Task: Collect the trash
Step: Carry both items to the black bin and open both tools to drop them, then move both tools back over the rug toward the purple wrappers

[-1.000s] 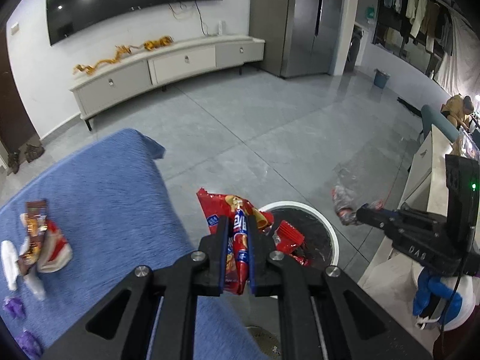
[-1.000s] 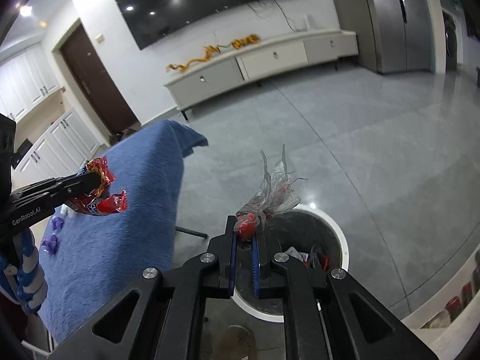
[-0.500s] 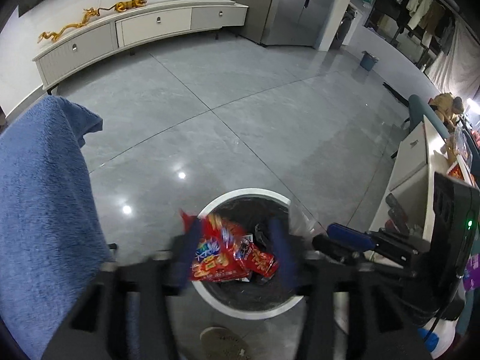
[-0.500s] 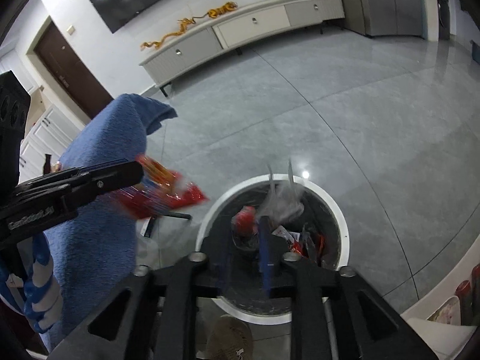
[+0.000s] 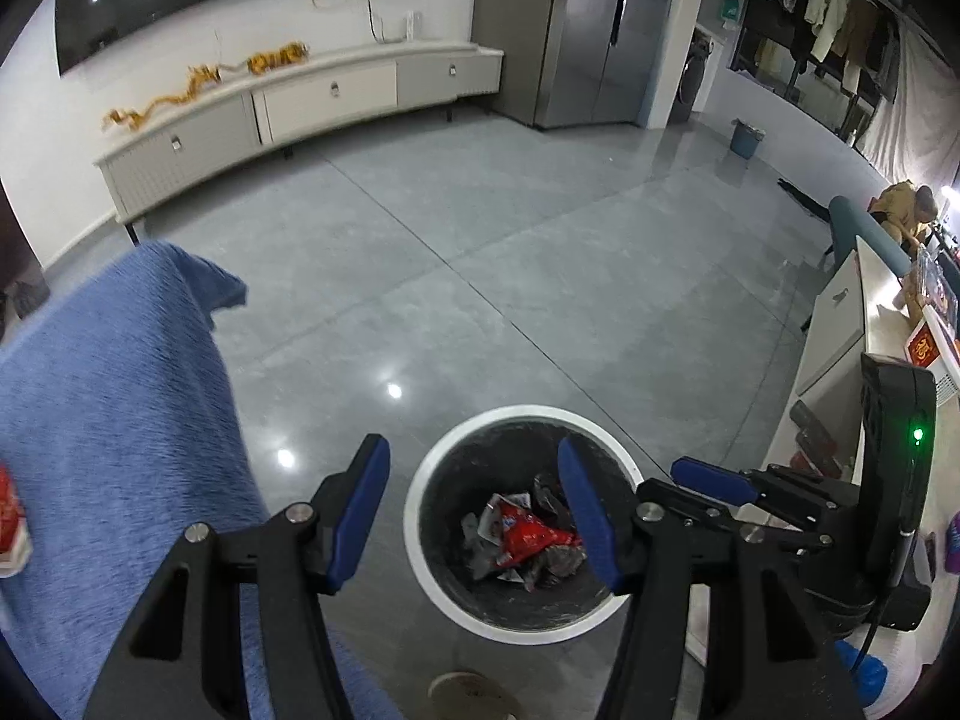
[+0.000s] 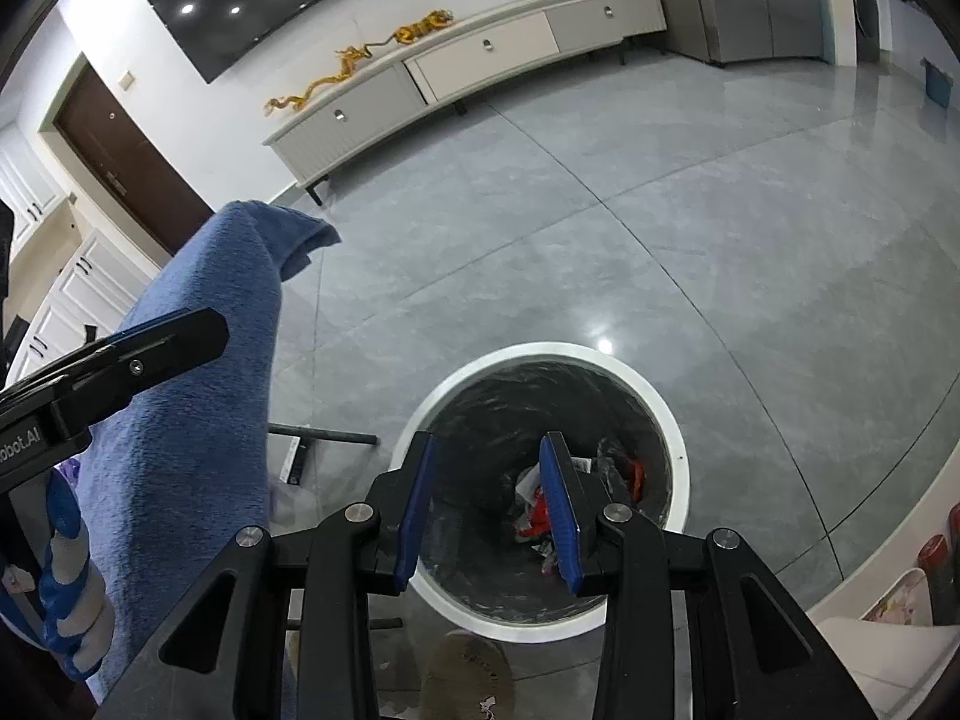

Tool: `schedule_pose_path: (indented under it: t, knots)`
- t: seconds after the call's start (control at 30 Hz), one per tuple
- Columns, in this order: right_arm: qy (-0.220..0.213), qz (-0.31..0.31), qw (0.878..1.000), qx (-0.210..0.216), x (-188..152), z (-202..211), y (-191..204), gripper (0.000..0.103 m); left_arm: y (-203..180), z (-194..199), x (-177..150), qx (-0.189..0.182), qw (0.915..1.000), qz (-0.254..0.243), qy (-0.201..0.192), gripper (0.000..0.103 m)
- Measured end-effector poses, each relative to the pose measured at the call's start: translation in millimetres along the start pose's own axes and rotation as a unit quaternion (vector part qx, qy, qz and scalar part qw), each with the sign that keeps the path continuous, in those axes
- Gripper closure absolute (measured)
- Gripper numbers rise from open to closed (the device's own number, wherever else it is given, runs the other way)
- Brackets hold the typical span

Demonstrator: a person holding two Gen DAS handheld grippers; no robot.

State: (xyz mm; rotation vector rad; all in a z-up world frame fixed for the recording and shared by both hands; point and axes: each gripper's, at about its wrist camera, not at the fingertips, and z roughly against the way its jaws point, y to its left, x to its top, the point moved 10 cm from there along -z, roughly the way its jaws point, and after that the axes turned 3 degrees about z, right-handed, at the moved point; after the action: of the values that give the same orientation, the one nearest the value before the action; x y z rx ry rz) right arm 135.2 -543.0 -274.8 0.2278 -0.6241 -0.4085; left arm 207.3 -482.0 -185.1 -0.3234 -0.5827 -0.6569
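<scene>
A round white-rimmed trash bin [image 5: 420,546] with a black liner stands on the grey floor below both grippers. A red snack bag [image 5: 531,537] lies inside it among other wrappers [image 6: 534,516]. My left gripper [image 5: 474,462] hangs open over the bin's left half, with nothing between its blue pads. My right gripper [image 6: 487,450] is above the bin [image 6: 678,480], its jaws opening and empty. Each gripper shows in the other's view: the right one's finger [image 5: 711,477] at the right, the left one's finger [image 6: 180,336] at the left. A red wrapper [image 5: 9,516] lies on the blue cloth [image 5: 120,390].
The cloth-covered table [image 6: 198,390] fills the left side beside the bin. A white counter [image 5: 864,324] with clutter runs along the right. A shoe tip [image 5: 474,696] is at the bottom edge. A long TV cabinet [image 5: 300,108] and a fridge [image 5: 588,30] stand far back across open floor.
Both grippers came down over the bin and opened. The red snack bag left the left gripper and the clear wrapper left the right; both now lie in the bin.
</scene>
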Motion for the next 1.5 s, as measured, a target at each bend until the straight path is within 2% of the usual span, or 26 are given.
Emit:
schedule_pose_path:
  t: [0.17,0.57,0.83,0.93,1.17,1.27,1.5]
  knots:
    - [-0.014,0.006,1.000,-0.001,2,20,6,0.064,0,28,2,0.018,0.9994,-0.013,-0.028,0.046]
    - [-0.042,0.011,0.999,-0.009,0,61,20,0.062,5,80,-7,0.030,0.9973,-0.017,-0.065,0.046]
    - [-0.059,0.019,0.998,-0.011,-5,86,37,0.053,17,118,-13,0.041,0.9946,-0.014,-0.095,0.045]
    - [-0.065,0.022,0.998,-0.012,-6,94,43,0.052,20,131,-17,0.043,0.9935,-0.013,-0.104,0.045]
    - [-0.083,0.031,0.996,-0.019,-9,120,62,0.046,32,169,-24,0.049,0.9893,-0.008,-0.137,0.036]
    - [-0.093,0.035,0.995,-0.019,-10,131,70,0.040,40,185,-27,0.052,0.9875,-0.004,-0.149,0.035]
    - [-0.133,0.047,0.990,-0.022,-7,165,100,0.018,65,232,-38,0.066,0.9795,0.013,-0.190,0.035]
